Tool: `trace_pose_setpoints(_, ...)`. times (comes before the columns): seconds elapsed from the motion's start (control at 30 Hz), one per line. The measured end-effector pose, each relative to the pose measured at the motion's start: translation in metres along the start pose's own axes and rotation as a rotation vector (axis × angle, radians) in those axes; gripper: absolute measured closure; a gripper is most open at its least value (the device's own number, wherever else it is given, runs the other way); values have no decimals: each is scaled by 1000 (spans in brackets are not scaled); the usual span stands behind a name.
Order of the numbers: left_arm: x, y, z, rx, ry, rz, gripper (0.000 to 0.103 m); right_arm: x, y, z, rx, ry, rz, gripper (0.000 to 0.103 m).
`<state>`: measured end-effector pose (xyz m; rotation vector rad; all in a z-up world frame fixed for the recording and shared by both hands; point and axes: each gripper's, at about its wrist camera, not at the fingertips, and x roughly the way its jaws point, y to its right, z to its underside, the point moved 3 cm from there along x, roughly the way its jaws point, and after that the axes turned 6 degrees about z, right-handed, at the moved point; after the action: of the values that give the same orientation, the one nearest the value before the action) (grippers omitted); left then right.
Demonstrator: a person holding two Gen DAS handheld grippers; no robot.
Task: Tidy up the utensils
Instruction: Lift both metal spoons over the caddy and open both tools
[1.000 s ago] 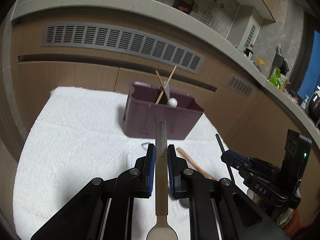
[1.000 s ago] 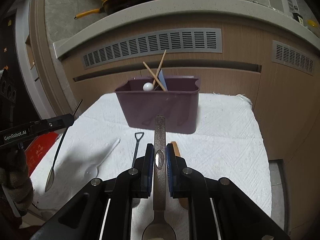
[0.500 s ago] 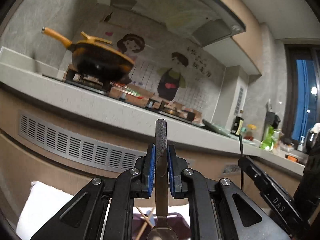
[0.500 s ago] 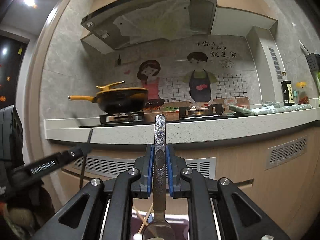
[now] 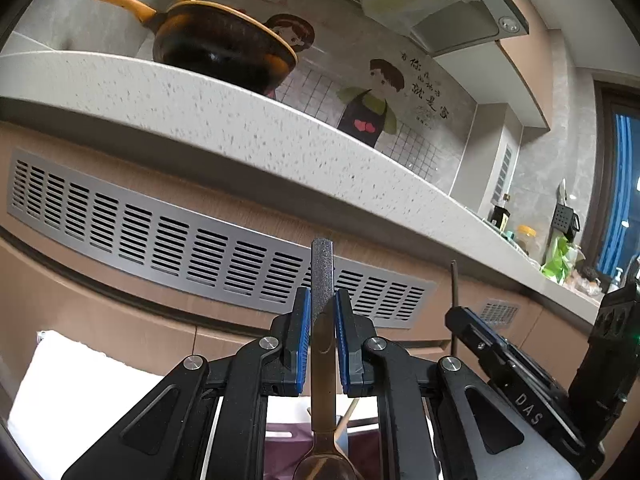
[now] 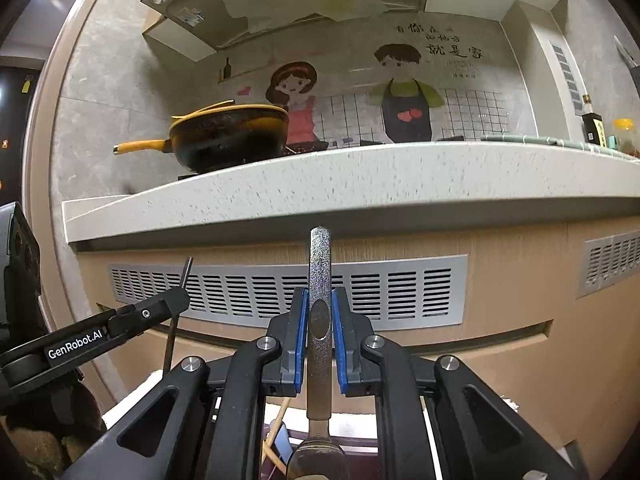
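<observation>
My left gripper [image 5: 322, 312] is shut on a dark metal spoon [image 5: 322, 280], handle up and bowl down over the purple utensil bin [image 5: 280, 448]. My right gripper [image 6: 320, 312] is shut on a silver spoon [image 6: 319, 272], handle up, bowl down above the same bin [image 6: 360, 456]. Wooden chopsticks [image 6: 276, 420] stand in the bin. The right gripper also shows at the right of the left wrist view [image 5: 456, 316], and the left gripper at the left of the right wrist view [image 6: 180, 300], each with its thin spoon handle sticking up.
The speckled counter edge [image 5: 240, 120] with a yellow-handled pan [image 5: 224, 48] hangs overhead. A metal vent grille [image 6: 280, 292] lines the cabinet front. The white cloth [image 5: 80, 388] lies under the bin. Bottles and a green bag [image 5: 556, 256] stand at the far right.
Both grippers have tilted upward with their spoons, from looking down at the cloth and bin to facing the cabinet and counter. In the last half second they dropped closer to the bin.
</observation>
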<state>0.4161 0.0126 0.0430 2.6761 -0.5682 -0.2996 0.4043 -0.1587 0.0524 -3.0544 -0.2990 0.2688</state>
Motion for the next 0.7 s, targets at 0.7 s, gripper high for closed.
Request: trace_pose_setpoints(0.7,-37,-11,38,-48,-114,-60,80,-42,12,20,-44,-128,-74,84)
